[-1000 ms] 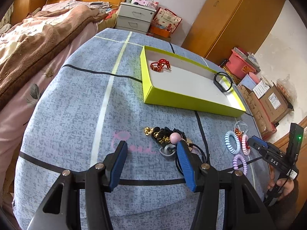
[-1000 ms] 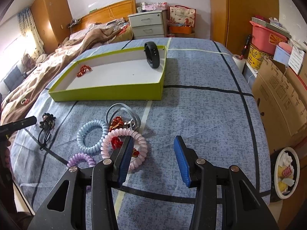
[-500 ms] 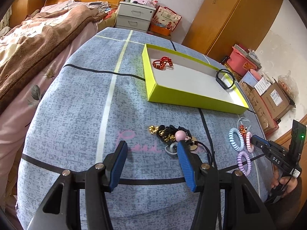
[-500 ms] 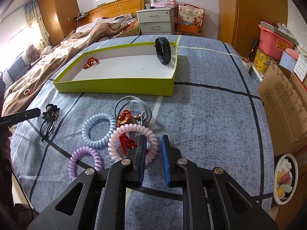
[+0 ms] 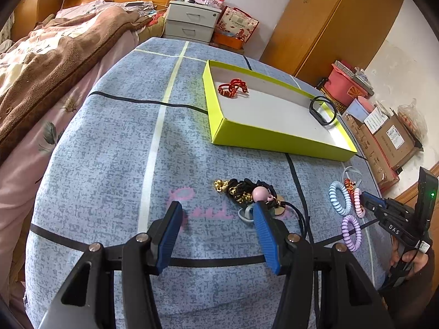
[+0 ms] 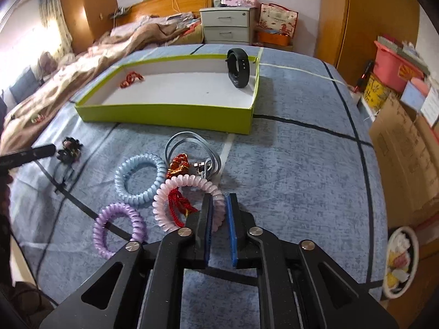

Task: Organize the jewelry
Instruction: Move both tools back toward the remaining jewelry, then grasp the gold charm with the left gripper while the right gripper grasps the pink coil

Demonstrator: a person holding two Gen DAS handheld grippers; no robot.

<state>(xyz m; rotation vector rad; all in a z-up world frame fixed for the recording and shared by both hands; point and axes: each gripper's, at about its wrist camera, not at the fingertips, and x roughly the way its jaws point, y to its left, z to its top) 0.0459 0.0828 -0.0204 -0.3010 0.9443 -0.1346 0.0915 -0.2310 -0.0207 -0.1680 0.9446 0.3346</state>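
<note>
My right gripper (image 6: pixel 219 197) grips the near-right rim of a pink coil band (image 6: pixel 189 182). Its jaws are narrow and opening slightly, and both pads touch the coil. Beside it on the blue bedspread lie a blue coil (image 6: pixel 138 175), a purple coil (image 6: pixel 118 227), a red cord (image 6: pixel 178 200) and a grey strap (image 6: pixel 192 142). My left gripper (image 5: pixel 216 207) hovers open just before a black heap of ties with gold bells (image 5: pixel 244 192) and a pink ball (image 5: pixel 260 193). The yellow-green box (image 5: pixel 274 139) holds a red bracelet (image 5: pixel 232 87) and a black wristband (image 5: pixel 322 109).
A brown blanket (image 5: pixel 55 54) covers the bed on the left. A white nightstand (image 5: pixel 192 24) and a wooden wardrobe (image 5: pixel 329 22) stand behind. Cardboard boxes (image 6: pixel 397 150) and a pink bin (image 6: pixel 395 57) line the right side, past the bedspread's edge.
My right gripper's jaws went from wide open to narrow, and the pink coil's rim now sits between them. The left gripper stayed open in place.
</note>
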